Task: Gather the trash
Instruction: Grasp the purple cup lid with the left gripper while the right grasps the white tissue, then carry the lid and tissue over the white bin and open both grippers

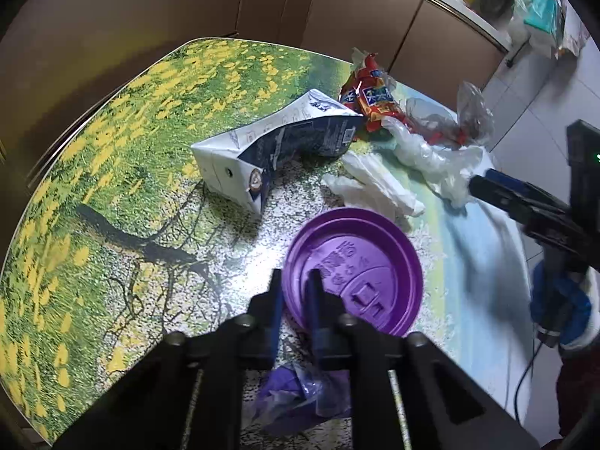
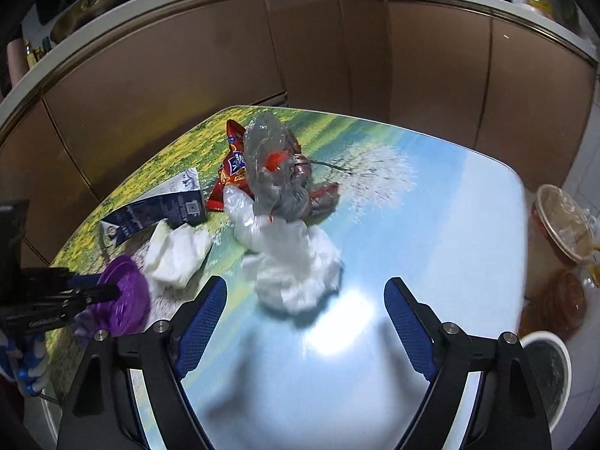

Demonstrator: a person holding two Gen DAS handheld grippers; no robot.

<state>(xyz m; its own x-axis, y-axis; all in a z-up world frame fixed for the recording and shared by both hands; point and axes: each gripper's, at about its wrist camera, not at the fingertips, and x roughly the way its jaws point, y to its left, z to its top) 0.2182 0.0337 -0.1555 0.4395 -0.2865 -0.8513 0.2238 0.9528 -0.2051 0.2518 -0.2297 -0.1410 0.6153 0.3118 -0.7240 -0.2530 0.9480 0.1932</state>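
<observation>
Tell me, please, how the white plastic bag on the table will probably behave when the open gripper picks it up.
The white plastic bag looks thin and crumpled, so it is probably very light and floppy. It would likely sag and unfold under the right gripper. The clear plastic touching it may drag along.

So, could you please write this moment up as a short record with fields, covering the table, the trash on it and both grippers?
surface: table with printed landscape top
left gripper: shut on the rim of the purple lid
right gripper: open, nothing between the fingers, white plastic bag just ahead
other trash: flattened milk carton, red snack wrapper, white tissue, clear plastic bag
beside table: lined bin
</observation>
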